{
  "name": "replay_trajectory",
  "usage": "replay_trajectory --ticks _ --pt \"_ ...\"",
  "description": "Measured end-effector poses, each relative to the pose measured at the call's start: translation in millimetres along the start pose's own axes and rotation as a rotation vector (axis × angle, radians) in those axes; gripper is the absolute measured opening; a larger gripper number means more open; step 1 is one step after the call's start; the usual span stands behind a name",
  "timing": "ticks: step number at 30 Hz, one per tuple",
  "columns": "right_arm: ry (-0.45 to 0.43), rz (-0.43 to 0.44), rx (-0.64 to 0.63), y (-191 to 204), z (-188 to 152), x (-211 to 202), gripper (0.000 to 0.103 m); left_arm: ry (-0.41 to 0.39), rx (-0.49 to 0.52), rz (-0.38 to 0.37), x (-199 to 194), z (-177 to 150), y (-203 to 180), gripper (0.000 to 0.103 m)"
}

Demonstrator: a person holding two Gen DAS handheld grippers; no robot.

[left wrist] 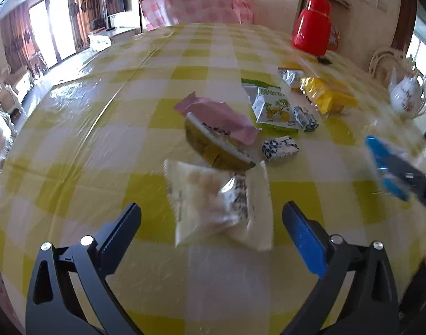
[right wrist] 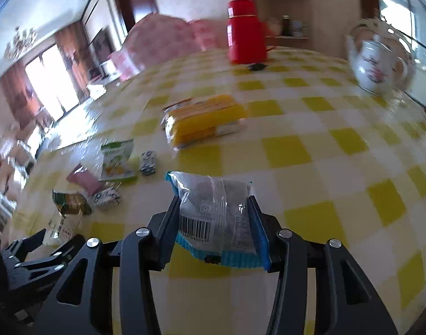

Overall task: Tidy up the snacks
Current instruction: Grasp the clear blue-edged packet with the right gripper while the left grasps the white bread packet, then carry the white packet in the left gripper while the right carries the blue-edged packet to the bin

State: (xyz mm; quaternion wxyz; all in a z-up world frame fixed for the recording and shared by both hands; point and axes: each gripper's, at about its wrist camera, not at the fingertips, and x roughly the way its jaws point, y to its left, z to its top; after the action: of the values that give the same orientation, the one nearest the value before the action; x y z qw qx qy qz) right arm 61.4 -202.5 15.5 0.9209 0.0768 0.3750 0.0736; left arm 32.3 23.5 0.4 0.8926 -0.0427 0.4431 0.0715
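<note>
**Snacks strewn mid-frame on glossy yellow-checked tablecloth (left wrist: 101,128)**

Left gripper (left wrist: 211,223): spread wide, empty, low centre, flanking crinkly white pillow packet (left wrist: 213,203). Above: olive pouch (left wrist: 218,145), pink flat wrapper (left wrist: 221,117). Right gripper (right wrist: 214,217): clenched on clear, blue-edged packet (right wrist: 213,209), bottom centre. Upper middle: yellow crinkled bag (right wrist: 201,122). Top: smooth red flask (right wrist: 245,30). Upper right: rounded porcelain teapot (right wrist: 377,67).

On the table (left wrist: 101,128), a clear-fronted packet (left wrist: 213,203) lies between the spread left tongs (left wrist: 211,220). Behind it, toward 12 o'clock, a flat wrapper (left wrist: 218,142) overlaps a folded pouch (left wrist: 221,114). At 1 o'clock lie two small blocks (left wrist: 281,146) and a tree-printed bag (left wrist: 274,106). The jug (left wrist: 312,25) stands farthest back; the teapot (left wrist: 407,95) at 2 o'clock.
</note>
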Motion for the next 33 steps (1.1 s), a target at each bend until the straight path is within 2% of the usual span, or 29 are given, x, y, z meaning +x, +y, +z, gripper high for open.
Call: replay_trajectory --ticks 1,3,4,5,7,9,12,17,22,33 --pt "-0.007 0.0 0.012 -2.0 -2.5 -3.4 0.046 0.027 0.018 0.007 5.9 1.2 -3.5 0.101" --pt "-0.019 -0.007 0.022 -3.0 -7.0 -10.3 0.046 0.03 0.068 0.008 9.2 1.9 -10.2 0.098" --pt "-0.025 -0.012 0.025 -4.0 -7.3 -11.5 0.046 0.015 0.087 -0.006 7.9 1.2 -11.4 0.083" --pt "-0.032 -0.018 0.028 -4.8 -8.2 -13.6 0.046 -0.003 0.106 -0.017 4.5 0.0 -13.5 0.054" --pt "-0.051 -0.021 0.04 -8.9 -10.5 -22.0 0.046 -0.025 0.116 -0.054 -1.3 -3.0 -14.2 0.041" --pt "-0.069 -0.025 0.052 -10.4 -13.7 -29.9 0.046 -0.042 0.097 -0.074 -6.7 -4.8 -11.1 0.039" --pt "-0.091 -0.035 0.066 -13.2 -18.9 -40.3 0.046 -0.112 0.051 -0.103 -22.0 -9.5 -1.3 0.039" --pt "-0.094 -0.046 0.089 -17.1 -27.4 -46.2 0.046 -0.136 -0.016 -0.18 -32.7 -17.9 10.1 0.039" --pt "-0.096 -0.052 0.09 -14.6 -32.4 -47.6 0.046 -0.172 -0.034 -0.208 -41.3 -21.7 12.4 0.039" --pt "-0.086 -0.027 0.08 -2.4 -45.4 -48.6 0.046 -0.177 -0.047 -0.228 -46.9 -28.3 15.7 0.04"
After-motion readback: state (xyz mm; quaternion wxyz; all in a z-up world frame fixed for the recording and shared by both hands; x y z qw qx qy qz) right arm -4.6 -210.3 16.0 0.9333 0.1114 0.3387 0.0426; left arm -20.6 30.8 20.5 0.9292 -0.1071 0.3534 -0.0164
